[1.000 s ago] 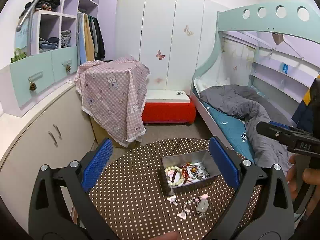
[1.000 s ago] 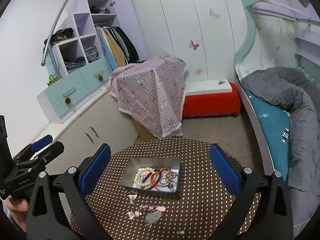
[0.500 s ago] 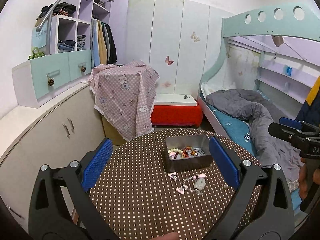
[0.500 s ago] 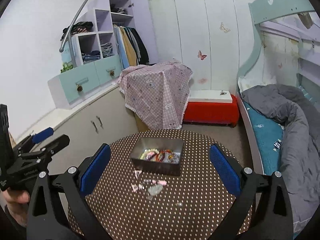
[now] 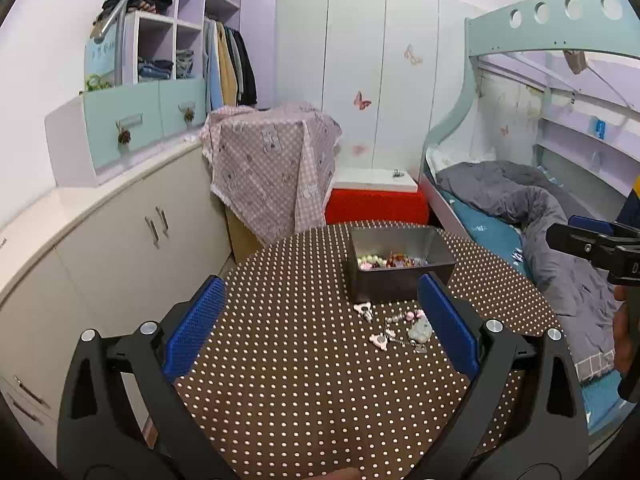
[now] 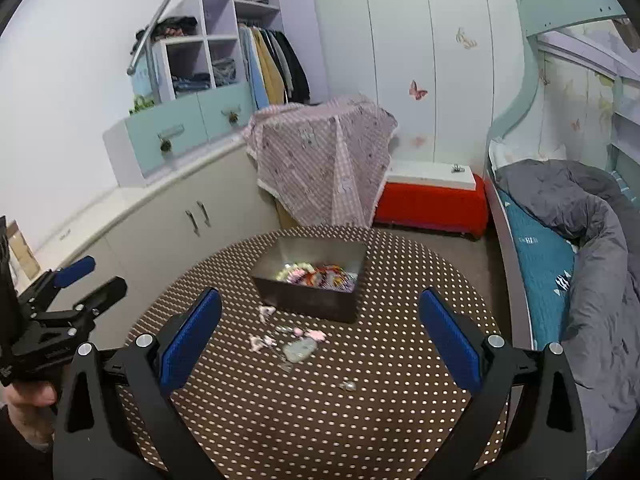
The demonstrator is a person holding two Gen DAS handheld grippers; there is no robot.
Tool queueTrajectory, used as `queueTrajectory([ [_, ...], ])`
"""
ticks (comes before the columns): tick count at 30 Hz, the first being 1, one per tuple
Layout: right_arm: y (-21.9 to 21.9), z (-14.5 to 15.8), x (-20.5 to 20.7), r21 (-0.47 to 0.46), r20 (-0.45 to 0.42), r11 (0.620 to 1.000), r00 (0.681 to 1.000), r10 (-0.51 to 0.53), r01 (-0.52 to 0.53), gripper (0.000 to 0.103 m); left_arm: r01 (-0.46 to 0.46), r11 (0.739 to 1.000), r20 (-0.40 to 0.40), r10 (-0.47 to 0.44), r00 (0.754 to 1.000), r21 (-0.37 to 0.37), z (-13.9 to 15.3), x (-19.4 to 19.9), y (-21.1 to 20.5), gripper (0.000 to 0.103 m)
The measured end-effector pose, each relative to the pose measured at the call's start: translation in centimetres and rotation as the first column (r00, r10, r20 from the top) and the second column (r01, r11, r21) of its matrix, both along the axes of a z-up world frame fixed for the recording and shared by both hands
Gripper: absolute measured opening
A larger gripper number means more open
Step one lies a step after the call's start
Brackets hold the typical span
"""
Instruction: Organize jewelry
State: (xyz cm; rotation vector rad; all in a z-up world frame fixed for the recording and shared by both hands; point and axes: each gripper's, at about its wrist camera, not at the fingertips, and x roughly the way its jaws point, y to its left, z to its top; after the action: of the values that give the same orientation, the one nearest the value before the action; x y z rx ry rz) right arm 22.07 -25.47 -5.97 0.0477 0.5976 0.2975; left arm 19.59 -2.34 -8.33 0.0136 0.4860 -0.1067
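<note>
- Metal tin [image 5: 400, 276] [image 6: 310, 294] sits toward the far side of the round table [image 5: 280, 360] [image 6: 400, 380], which wears a brown cloth with white dots; inside the tin lie pale beads and red and orange bracelets in a heap.
- Loose jewelry [image 5: 400, 328] [image 6: 288, 342], pink charms and a pale pendant, lies scattered on the cloth just in front of the tin, apart from its wall.
- Left gripper [image 5: 318, 328] hangs over the near edge of the table, its 2 blue pads spread wide, nothing between them.
- Right gripper [image 6: 320, 332] hangs likewise, spread wide and empty, above the loose pieces.
- Beyond the table stand a pink checked cloth [image 5: 272, 172], a red bench [image 6: 432, 204] and a bed with a grey quilt [image 5: 520, 204].
</note>
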Motion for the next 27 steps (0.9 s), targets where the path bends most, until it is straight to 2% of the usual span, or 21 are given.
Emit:
queueTrajectory([
  [5,-0.6,-2.6,-0.1,0.000,-0.049,0.999,0.997,-0.053,0.053,0.095,0.072,0.997,-0.044,-0.070,0.997,0.036,-2.3,1.6,-1.1,0.095],
  [10,-1.4,-5.6,-0.2,0.013,-0.127,0.990,0.982,-0.140,0.143,0.095,0.183,0.977,-0.123,-0.170,0.978,0.105,-5.8,4.4,-2.4,0.095],
  [13,-1.6,-7.4,0.0,-0.018,-0.175,0.987,0.971,-0.162,0.162,0.095,0.250,0.962,-0.195,-0.226,0.955,0.111,-8.5,6.6,-3.0,0.095],
  [19,-2.2,-9.7,1.1,-0.045,-0.250,0.985,0.953,-0.171,0.165,0.095,0.309,0.946,-0.316,-0.264,0.911,0.102,-12.3,9.7,-4.4,0.095],
  [21,-2.4,-10.2,1.5,-0.044,-0.263,0.986,0.950,-0.168,0.162,0.095,0.330,0.940,-0.357,-0.278,0.892,0.091,-13.1,10.3,-4.7,0.090],
  [22,-2.5,-10.4,1.8,-0.043,-0.268,0.986,0.949,-0.166,0.160,0.095,0.342,0.936,-0.370,-0.290,0.883,0.084,-13.2,10.5,-4.9,0.084],
  [27,-2.5,-11.2,3.1,-0.029,-0.287,0.989,0.946,-0.147,0.145,0.095,0.391,0.918,-0.388,-0.336,0.858,0.070,-13.3,10.9,-5.5,0.063],
])
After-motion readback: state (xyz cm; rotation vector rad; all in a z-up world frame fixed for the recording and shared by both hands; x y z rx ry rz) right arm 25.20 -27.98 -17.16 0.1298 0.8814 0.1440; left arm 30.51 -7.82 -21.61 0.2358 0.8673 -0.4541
